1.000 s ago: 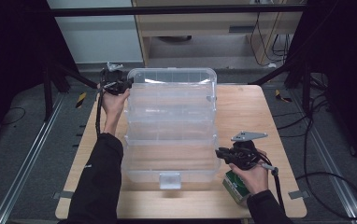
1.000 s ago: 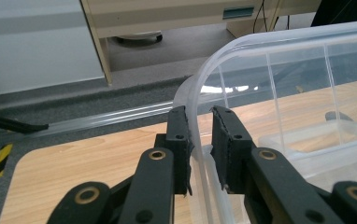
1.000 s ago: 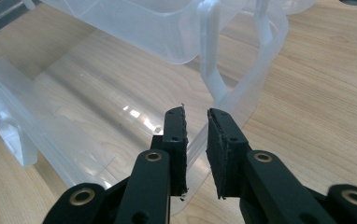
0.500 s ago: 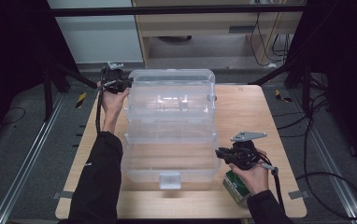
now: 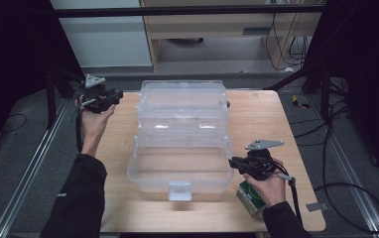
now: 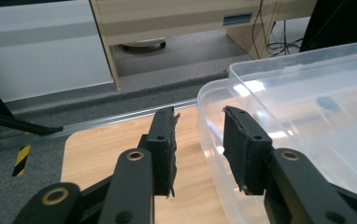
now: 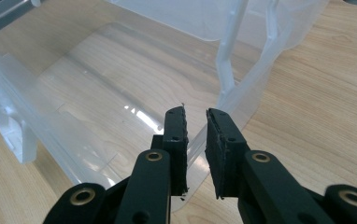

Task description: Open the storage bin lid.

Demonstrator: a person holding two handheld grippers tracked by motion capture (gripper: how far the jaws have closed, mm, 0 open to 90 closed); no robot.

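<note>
A clear plastic tiered box (image 5: pixel 182 124) stands unfolded in the middle of the wooden table (image 5: pixel 257 114), its empty bottom bin nearest me. My left gripper (image 5: pixel 117 95) hovers just left of the top tray's far-left corner. Its jaws have just been opening, and in the left gripper view the gripper (image 6: pixel 199 116) holds nothing, with the tray corner (image 6: pixel 307 93) beside its right jaw. My right gripper (image 5: pixel 232 162) sits at the bottom bin's right rim. In the right gripper view its jaws (image 7: pixel 196 114) are shut on that rim (image 7: pixel 200 135).
A small green carton (image 5: pixel 249 196) lies on the table under my right hand. The box's front latch (image 5: pixel 179 191) faces the near table edge. Beyond the table stand a wooden cabinet (image 6: pixel 167 18), metal floor rails and loose cables.
My left gripper has pulled away to the left from the top tray's edge, and its jaws have spread apart. The right gripper and the box have stayed put.
</note>
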